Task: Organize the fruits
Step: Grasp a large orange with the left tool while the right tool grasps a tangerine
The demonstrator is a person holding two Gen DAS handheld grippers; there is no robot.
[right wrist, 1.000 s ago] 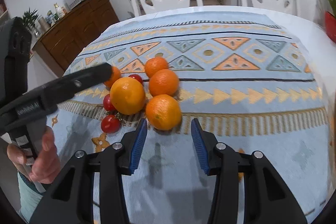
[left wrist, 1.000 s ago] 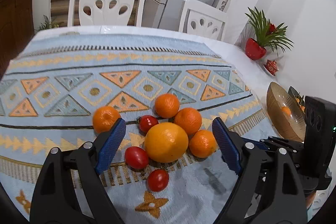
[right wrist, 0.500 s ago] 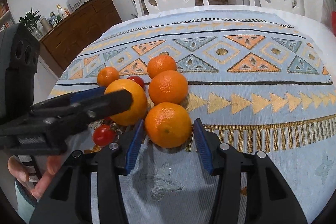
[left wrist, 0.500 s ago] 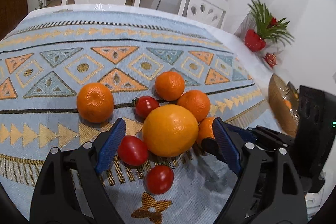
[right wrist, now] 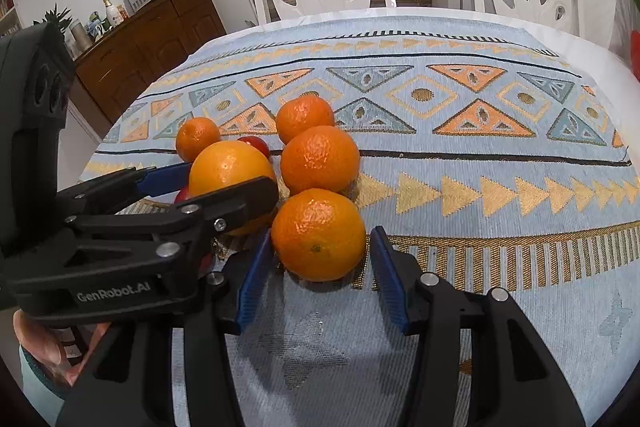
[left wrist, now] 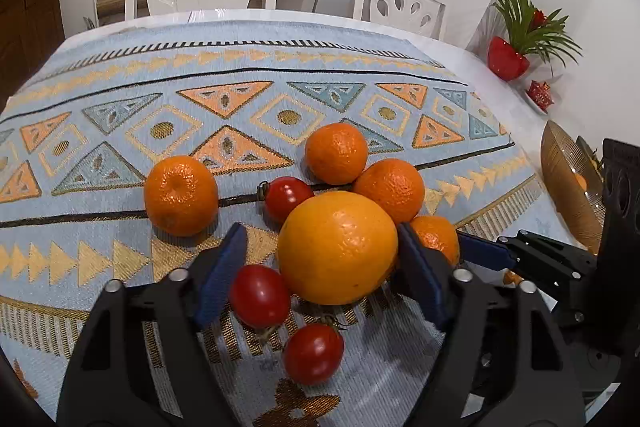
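— Fruits are sitting where on the patterned tablecloth [left wrist: 120, 99]?

— Going left to right in the left wrist view: a lone mandarin [left wrist: 181, 195] is lying apart, then three cherry tomatoes [left wrist: 259, 295] are clustering beside a big orange [left wrist: 338, 247], with more mandarins [left wrist: 389, 189] touching it behind and to the right.

— What is the left gripper [left wrist: 320, 267] doing?

— Its blue pads are spreading wide around the big orange and one tomato, not clamping; the right pad is sitting just beside the orange.

— And the right gripper [right wrist: 318, 275]?

— It is standing released too, its jaws bracketing the nearest mandarin [right wrist: 319, 235] with a gap on the right side; I cannot tell whether the left pad is touching.

— Anything further right?

— A golden bowl [left wrist: 568, 179] is standing near the table's edge.
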